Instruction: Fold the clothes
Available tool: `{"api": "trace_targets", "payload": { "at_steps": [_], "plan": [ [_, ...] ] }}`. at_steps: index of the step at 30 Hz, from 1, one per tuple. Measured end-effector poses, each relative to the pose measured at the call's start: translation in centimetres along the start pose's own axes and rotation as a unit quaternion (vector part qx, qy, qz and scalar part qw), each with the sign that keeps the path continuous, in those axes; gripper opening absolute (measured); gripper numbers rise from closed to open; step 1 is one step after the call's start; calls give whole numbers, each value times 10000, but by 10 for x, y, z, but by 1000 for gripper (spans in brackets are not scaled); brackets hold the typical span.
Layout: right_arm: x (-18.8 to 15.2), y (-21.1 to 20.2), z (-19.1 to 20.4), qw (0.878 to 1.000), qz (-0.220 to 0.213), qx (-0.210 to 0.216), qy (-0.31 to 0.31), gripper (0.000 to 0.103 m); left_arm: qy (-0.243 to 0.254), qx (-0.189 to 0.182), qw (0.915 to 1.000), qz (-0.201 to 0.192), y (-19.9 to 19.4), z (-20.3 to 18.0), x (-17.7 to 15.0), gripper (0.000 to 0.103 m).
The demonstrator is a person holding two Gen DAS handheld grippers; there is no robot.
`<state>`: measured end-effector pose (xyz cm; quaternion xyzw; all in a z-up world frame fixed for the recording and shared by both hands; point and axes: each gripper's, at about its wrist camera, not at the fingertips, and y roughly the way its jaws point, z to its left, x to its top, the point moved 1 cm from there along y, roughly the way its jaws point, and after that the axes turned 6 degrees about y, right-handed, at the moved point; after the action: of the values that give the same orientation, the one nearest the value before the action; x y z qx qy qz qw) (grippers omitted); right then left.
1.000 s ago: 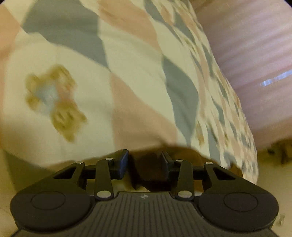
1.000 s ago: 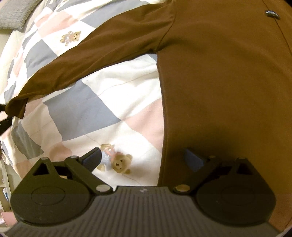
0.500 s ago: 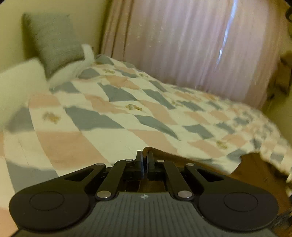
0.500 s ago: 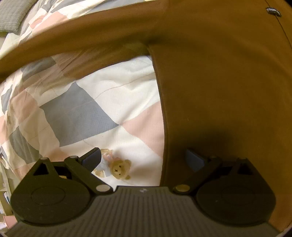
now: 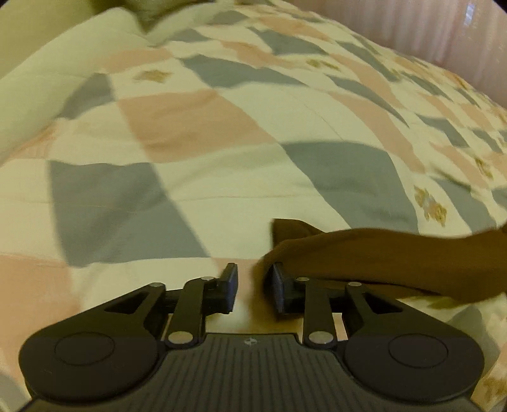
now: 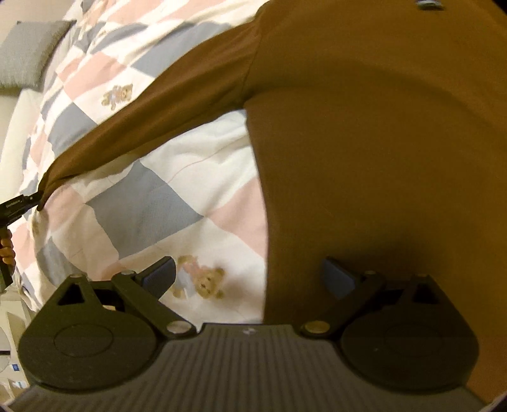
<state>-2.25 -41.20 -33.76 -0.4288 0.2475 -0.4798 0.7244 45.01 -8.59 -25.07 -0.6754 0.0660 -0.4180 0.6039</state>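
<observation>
A brown long-sleeved garment point(image 6: 364, 133) lies spread on a patchwork quilt point(image 6: 177, 196). Its sleeve point(image 6: 177, 104) stretches left to the cuff. In the left wrist view the cuff end point(image 5: 364, 253) lies on the quilt, draped over my left gripper's right finger. My left gripper point(image 5: 252, 285) is open with a small gap and holds nothing. It also shows at the far left of the right wrist view point(image 6: 19, 202), at the cuff. My right gripper point(image 6: 250, 277) is wide open over the garment's side edge, one finger above the quilt, one above the brown body.
The quilt point(image 5: 221, 142) of pink, grey and cream squares with teddy bears covers the whole bed. A grey pillow point(image 6: 28, 54) lies at the head. A pale curtain point(image 5: 443, 28) hangs beyond the far side.
My left gripper was shut on the cuff and lifted half a second ago; now it is low over the quilt, open, with the cuff lying free. The sleeve has come back down straight. My right gripper stayed open.
</observation>
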Motion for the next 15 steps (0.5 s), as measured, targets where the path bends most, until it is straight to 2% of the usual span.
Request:
{"api": "trace_targets", "payload": {
  "at_steps": [2,5,9,12,15],
  "plan": [
    [-5,-12,-10,10000,-67,9,30,97,-148,-11,9999,-64,-16,4,-3,32],
    [-12,-27,-26,9997,-168,-34,149,97,-312,-101,9993,-155,-29,6,-10,45],
    [-22,-34,-38,9993,-214,-85,300,97,-685,-506,9963,-131,-9,4,-11,42],
    [-29,-32,-37,9994,-170,-145,265,97,-749,-1019,9920,34,6,-2,-19,0],
    [-36,-28,-32,9997,-80,-182,156,97,-259,-1451,9887,-256,-14,-6,-29,0]
  ]
}}
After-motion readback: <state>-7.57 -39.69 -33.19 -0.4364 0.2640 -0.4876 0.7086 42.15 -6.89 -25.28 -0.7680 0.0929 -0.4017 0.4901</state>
